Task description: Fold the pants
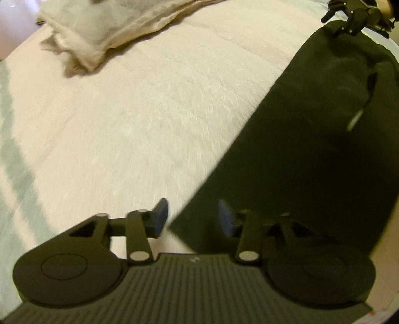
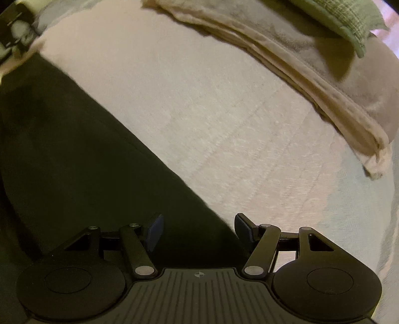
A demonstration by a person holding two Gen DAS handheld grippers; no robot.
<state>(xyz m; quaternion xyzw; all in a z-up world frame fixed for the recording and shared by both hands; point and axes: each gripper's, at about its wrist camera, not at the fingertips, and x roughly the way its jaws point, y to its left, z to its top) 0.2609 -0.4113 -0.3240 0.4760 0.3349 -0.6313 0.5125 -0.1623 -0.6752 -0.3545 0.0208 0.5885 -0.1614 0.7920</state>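
The dark pants lie flat as a long strip on a cream bed cover. In the left wrist view my left gripper hovers over the strip's near corner, jaws open, the cloth edge below the gap and no pad pressing on it. The right gripper shows small at the strip's far end. In the right wrist view the pants fill the left side. My right gripper stands open above their edge with nothing gripped. The left gripper is a blur at the top left.
A rumpled cream blanket or pillow lies at the back of the bed cover, seen also as a folded cream roll with a green cloth on it. A pale blue-green sheet borders the cover.
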